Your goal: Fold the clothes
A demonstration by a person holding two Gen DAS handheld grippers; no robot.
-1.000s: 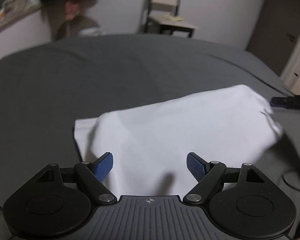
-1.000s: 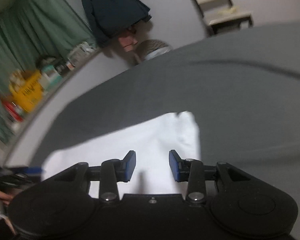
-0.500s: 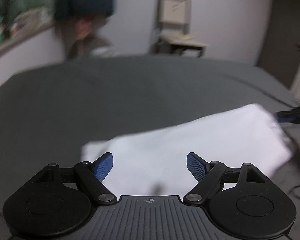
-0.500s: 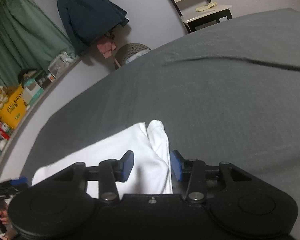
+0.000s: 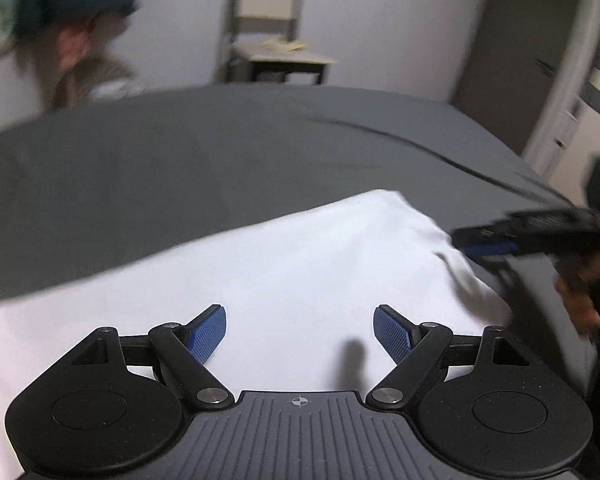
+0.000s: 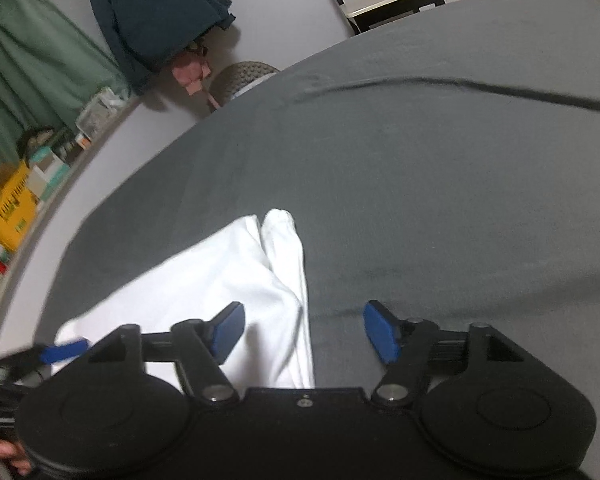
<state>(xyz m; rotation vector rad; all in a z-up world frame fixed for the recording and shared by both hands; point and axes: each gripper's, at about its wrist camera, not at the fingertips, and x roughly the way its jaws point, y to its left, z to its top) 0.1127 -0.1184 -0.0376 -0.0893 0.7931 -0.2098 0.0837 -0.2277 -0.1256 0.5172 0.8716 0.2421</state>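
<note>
A white garment [image 5: 300,264] lies folded on the grey bed sheet [image 5: 180,160]. My left gripper [image 5: 300,328] hovers open just over its near part, with nothing between the blue pads. In the left wrist view my right gripper [image 5: 500,236] reaches the garment's right edge, held by a hand [image 5: 580,296]. In the right wrist view the garment [image 6: 220,280] shows a doubled-over edge [image 6: 284,248]. My right gripper [image 6: 305,326] stands wide open above that edge, gripping nothing. My left gripper's blue fingertip [image 6: 64,354] shows at the lower left.
A chair [image 5: 268,40] stands against the far wall beyond the bed. A dark blue coat [image 6: 152,12] hangs by a green curtain [image 6: 28,80], with a cluttered ledge and a yellow box [image 6: 12,208] below. A long crease [image 6: 460,84] crosses the sheet.
The right gripper's jaws have spread much wider, and the garment's doubled edge now lies loose on the sheet. The left gripper has moved closer over the garment, still open.
</note>
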